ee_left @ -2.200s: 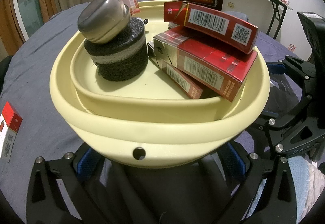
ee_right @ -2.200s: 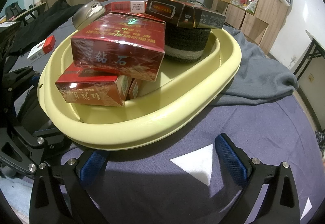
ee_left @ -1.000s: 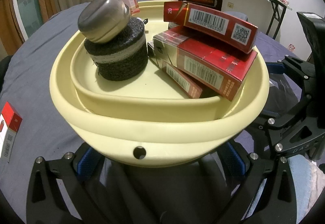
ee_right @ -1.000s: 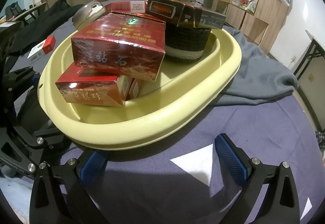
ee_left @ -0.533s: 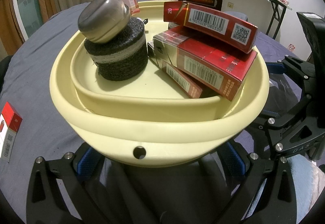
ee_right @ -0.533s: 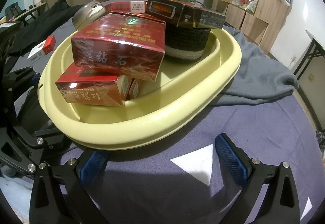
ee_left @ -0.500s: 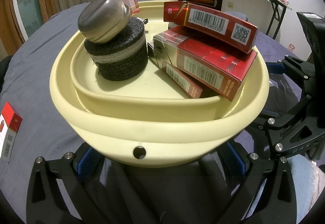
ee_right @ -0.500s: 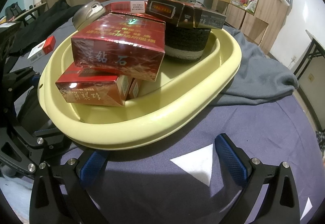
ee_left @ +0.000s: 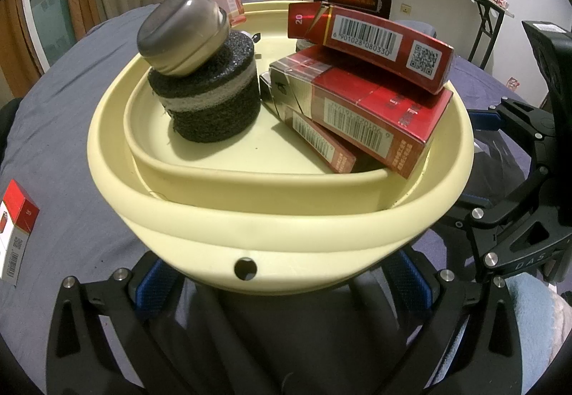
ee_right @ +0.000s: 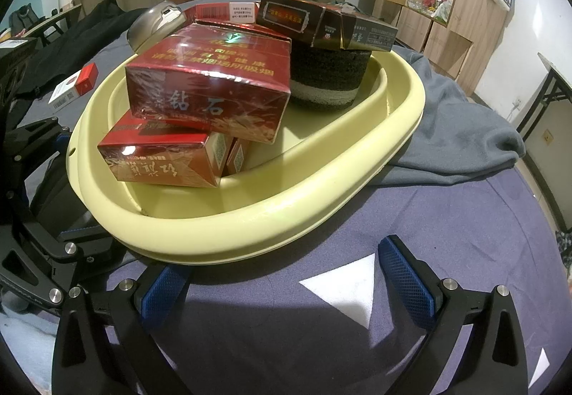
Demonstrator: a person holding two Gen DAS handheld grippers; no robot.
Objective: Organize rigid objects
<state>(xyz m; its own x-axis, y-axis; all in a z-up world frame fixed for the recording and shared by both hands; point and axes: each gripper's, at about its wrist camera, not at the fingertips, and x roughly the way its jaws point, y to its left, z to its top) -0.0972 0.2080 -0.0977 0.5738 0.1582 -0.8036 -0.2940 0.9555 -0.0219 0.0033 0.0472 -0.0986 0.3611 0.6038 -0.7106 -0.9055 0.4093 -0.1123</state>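
Across the blue cloth-covered table (ee_right: 464,234), nothing is seen to have shifted over the last two seconds. The cream basin (ee_left: 286,216) sits loaded with stacked red cigarette cartons (ee_left: 361,108) and a black foam cylinder (ee_left: 211,101) topped by a metal tin (ee_left: 182,32). Both the left gripper (ee_left: 282,284) and right gripper (ee_right: 286,284) are held wide open beside the rim, grasping nothing. One red-and-white cigarette pack (ee_left: 16,230) is left outside; a pause, or near-completion, is suggested.
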